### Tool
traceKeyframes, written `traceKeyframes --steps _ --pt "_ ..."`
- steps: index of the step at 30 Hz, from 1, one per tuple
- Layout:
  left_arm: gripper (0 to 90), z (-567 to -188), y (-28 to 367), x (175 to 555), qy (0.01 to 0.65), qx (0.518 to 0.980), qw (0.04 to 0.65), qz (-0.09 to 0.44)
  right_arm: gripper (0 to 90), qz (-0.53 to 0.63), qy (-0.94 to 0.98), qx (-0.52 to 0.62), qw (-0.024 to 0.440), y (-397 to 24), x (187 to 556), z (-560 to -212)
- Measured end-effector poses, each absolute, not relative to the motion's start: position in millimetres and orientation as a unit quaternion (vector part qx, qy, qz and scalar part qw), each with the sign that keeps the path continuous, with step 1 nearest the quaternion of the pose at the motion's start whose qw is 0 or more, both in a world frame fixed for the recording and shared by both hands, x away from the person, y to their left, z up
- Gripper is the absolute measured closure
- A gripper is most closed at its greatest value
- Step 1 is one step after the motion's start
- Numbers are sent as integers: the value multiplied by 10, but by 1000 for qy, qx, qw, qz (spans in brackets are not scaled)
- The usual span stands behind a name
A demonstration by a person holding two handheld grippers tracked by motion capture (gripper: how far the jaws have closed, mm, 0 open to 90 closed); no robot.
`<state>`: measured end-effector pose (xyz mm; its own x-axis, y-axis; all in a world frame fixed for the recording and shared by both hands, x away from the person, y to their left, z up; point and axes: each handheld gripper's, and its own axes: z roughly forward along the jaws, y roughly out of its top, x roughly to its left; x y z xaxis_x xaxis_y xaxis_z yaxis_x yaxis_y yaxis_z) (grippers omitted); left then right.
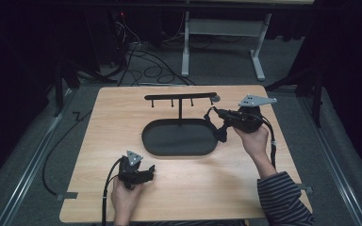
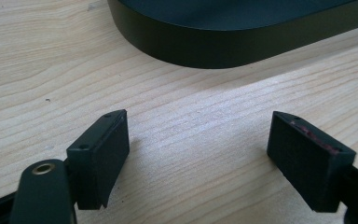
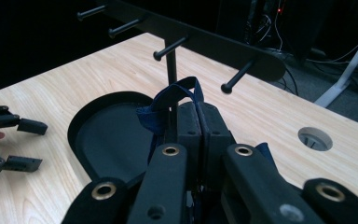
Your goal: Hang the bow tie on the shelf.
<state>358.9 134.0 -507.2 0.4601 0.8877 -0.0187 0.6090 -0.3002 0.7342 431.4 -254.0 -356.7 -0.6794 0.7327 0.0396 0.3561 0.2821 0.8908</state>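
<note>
Blue strap (image 3: 168, 105) between right fingers (image 3: 189, 123)

The tabletop (image 1: 179, 188) is pale blond wood with fine darker grain lines running across it. On it sits a matte black oval tray (image 1: 179, 137), and from its twelve o'clock side rises a rack (image 1: 180, 96) of the same flat black, pegs and all. The strap (image 3: 168, 105) pinched in the right gripper (image 3: 199, 109) is dark navy blue. Both grippers are black; the right one carries brass-coloured rivets and a light grey plate on top. The left gripper (image 2: 198, 154) shows a reddish strip along one pad. The person's sleeve (image 1: 283, 197), at five o'clock, is dark with thin pale stripes. The floor (image 1: 23, 155) is grey carpet.
</note>
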Motion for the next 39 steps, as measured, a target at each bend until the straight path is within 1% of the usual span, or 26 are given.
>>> traceKeyframes --steps 12,24,39 --pt "210 -5072 1341 3588 479 781 347 201 900 481 770 366 205 -2504 4505 -3520" --pt "210 -5072 1340 3588 479 781 347 201 900 481 760 385 206 -2472 4677 -3524" --pt "209 -5072 1341 3588 479 781 347 201 893 467 758 405 209 -2484 4797 -3619"
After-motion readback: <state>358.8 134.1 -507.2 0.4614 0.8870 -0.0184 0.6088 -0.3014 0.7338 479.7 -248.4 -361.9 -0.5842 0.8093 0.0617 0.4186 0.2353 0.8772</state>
